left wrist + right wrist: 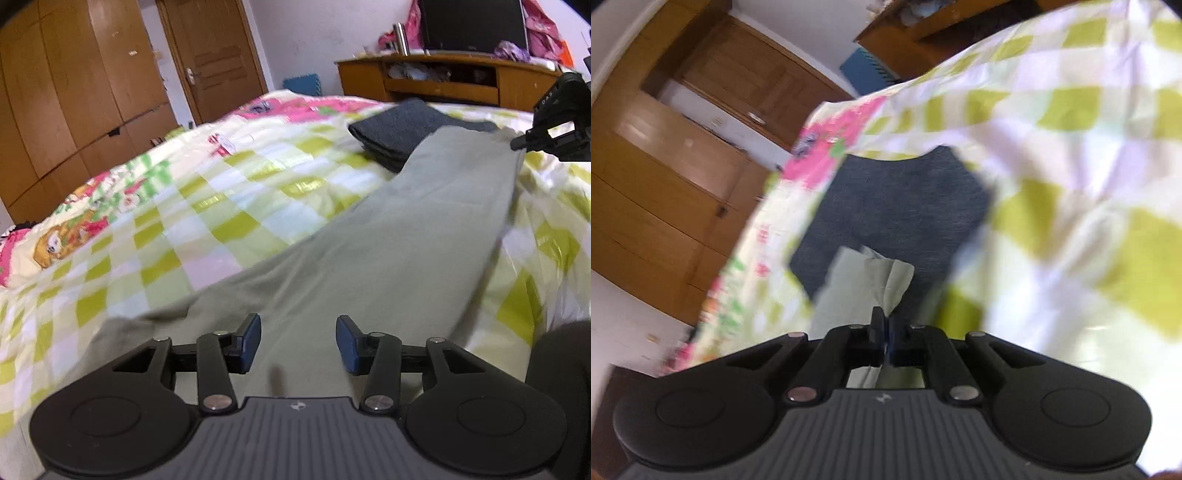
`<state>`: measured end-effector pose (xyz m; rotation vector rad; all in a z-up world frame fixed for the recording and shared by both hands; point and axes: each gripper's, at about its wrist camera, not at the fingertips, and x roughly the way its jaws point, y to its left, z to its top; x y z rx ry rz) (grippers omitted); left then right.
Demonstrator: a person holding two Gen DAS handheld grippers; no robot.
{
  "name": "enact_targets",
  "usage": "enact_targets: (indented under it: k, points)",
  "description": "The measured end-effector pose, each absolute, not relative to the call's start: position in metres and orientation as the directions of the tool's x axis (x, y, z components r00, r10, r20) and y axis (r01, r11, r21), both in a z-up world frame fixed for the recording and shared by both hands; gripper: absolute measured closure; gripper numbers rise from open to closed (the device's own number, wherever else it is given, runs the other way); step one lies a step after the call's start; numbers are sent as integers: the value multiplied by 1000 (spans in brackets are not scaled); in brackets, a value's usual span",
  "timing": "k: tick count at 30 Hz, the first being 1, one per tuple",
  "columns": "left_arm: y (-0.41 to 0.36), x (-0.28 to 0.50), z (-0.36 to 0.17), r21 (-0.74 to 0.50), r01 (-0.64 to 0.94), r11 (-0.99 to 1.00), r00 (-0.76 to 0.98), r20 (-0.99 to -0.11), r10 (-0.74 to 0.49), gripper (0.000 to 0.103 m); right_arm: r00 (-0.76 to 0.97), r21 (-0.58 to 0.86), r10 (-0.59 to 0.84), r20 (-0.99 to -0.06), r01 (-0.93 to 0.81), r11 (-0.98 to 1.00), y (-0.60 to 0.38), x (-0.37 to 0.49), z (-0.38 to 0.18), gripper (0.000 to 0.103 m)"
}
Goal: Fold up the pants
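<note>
Nearest, the left hand-held gripper [298,343] hovered low over the near end of the pants [388,240], its two blue-padded fingers [251,341] spread wide with nothing between them. Whether the pads touched the cloth could not be told; they appeared just above it.

The pants were pale grey-green, lying flat on the bed [207,206] over a yellow-and-white checked cover with pink cartoon print. Their long axis ran straight away from the left hand-held gripper, from its fingers toward the far right of the bed. So the left one sat at one end, looking along the garment's length.

At the far end, the pants lay partly over a folded dark blue garment [402,129]. There the right hand-held gripper [517,144] held the far end of the pants. Its own camera showed its fingers pressed together on a bunched bit of the pale cloth [871,280], lifted a little over the dark blue garment [905,206].

Judgement: the fold seemed to turn on this end-to-end layout. The right hand-held gripper had the far end and looked placed to carry it back along the long axis toward the near end. The left was nearer the near end, ungripped, and would likely need to pin or pinch there.

Beyond: a wooden cabinet [443,79], wardrobe [66,92] and door [218,55].
</note>
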<state>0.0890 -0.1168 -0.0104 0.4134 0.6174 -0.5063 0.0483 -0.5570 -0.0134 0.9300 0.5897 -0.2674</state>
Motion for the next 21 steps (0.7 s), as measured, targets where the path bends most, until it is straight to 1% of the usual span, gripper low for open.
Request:
enact_targets:
  k: [2,3,4,6,7,9,11,12,13,15,16,17,19,21]
  points:
    - [-118,86,-15,212,569,794,691,-647,-323,45,804,649,24,-594,462,604,-553,45,-16,99]
    - [-116,84,-15,220,568,793,695,-644,-319,44,798,626,0,-603,473,620,-551,44,-14,97]
    - [-113,83,-14,228,565,793,699,-642,-314,44,780,592,-32,-625,500,632,-550,42,-13,92]
    - [-104,83,-13,240,550,800,710,-638,-297,44,724,470,-135,-677,565,678,-547,40,-6,92]
    - [-97,84,-12,242,537,808,716,-637,-286,44,720,415,-185,-669,567,712,-541,35,2,92]
    - [-80,87,-12,247,506,827,730,-633,-258,44,740,383,-212,-638,544,747,-526,30,21,91]
    - [-64,90,-11,256,476,841,746,-623,-233,44,806,395,-122,-580,409,823,-500,34,46,91]
    - [-55,92,-10,265,459,848,758,-615,-218,44,826,391,-38,-563,307,868,-480,45,56,85]
    - [-47,94,-9,271,444,854,767,-608,-206,44,827,389,54,-559,205,898,-458,61,62,72]
    - [-28,102,-8,285,405,869,787,-592,-173,44,790,405,254,-557,-8,914,-409,96,63,55]
    - [-18,107,-8,296,385,874,796,-585,-153,44,739,412,367,-565,-132,901,-377,120,58,57]
    - [-10,113,-8,309,371,876,803,-580,-135,44,687,408,433,-584,-212,888,-347,140,52,56]
    - [5,126,-11,336,348,875,812,-575,-101,43,584,378,510,-632,-342,860,-295,176,37,56]
    - [18,141,-14,350,335,875,811,-580,-78,43,481,311,527,-701,-459,832,-247,209,19,56]
